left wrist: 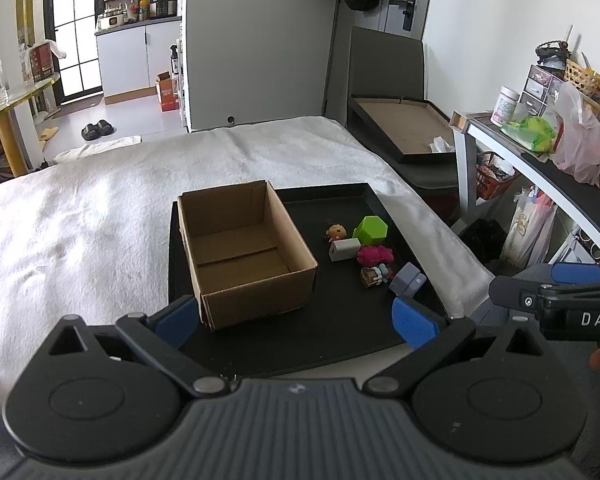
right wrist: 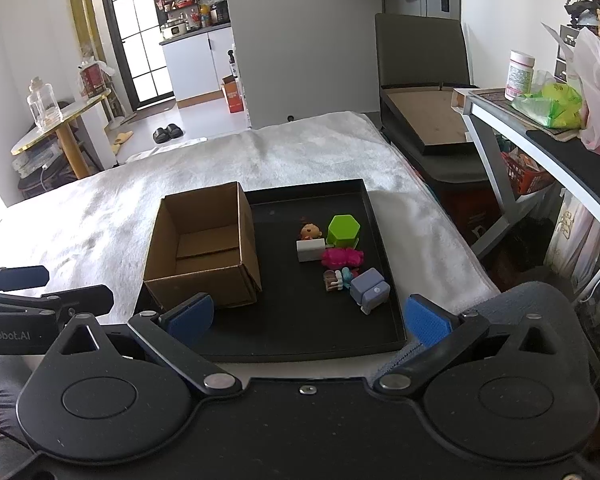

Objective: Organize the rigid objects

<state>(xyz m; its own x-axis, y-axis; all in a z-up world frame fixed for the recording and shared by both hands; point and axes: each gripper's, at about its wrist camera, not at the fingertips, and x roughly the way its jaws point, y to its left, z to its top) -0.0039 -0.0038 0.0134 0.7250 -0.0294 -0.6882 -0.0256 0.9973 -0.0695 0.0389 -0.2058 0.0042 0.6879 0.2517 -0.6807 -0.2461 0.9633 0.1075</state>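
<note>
A black tray [left wrist: 332,200] [right wrist: 392,320] lies on a white towel. An open cardboard box [left wrist: 244,256] [right wrist: 204,248] stands empty on its left half. Right of the box sits a cluster of small things: a green hexagonal block [left wrist: 371,230] [right wrist: 343,230], a small doll head [left wrist: 337,232] [right wrist: 310,231], a white block [left wrist: 343,249] [right wrist: 310,250], a pink toy [left wrist: 375,255] [right wrist: 342,257], a little figurine [left wrist: 374,275] [right wrist: 337,279] and a lilac-grey block [left wrist: 408,283] [right wrist: 369,288]. My left gripper [left wrist: 296,320] hovers open at the tray's near edge. My right gripper [right wrist: 308,318] is open too, empty.
The towel [left wrist: 100,216] covers a bed-like surface with free room left of the tray. A dark chair with a flat cardboard tray [right wrist: 428,120] stands at the back right. A cluttered desk [right wrist: 540,132] runs along the right side.
</note>
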